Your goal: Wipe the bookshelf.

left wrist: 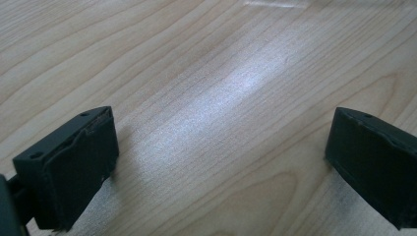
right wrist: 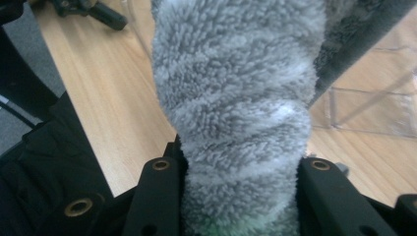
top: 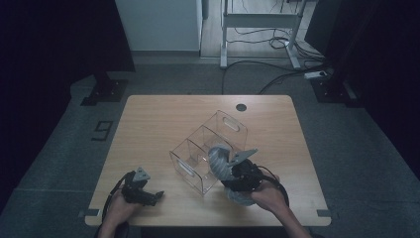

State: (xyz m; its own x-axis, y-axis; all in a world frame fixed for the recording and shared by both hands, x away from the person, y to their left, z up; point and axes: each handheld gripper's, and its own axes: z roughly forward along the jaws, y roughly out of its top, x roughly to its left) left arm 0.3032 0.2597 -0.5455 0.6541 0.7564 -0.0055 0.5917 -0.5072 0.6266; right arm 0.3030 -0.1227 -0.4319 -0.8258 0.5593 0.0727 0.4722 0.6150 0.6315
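Right gripper (top: 229, 171) is clamping a grey fluffy cloth (top: 218, 161) beside the clear bin (top: 208, 144) on the counter (top: 158, 114); left gripper (top: 148, 196) is resting well apart. Its jaws are standing open over bare wood. Cloth (right wrist: 236, 108) is bulging between the right jaws; likely next, lifting it over the bin's wall.

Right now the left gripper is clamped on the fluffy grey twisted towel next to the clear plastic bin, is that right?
Not quite: the right gripper is clamped on the fluffy grey twisted towel beside the clear plastic bin, as the right gripper view shows. The left gripper stands open over the bare wooden table.
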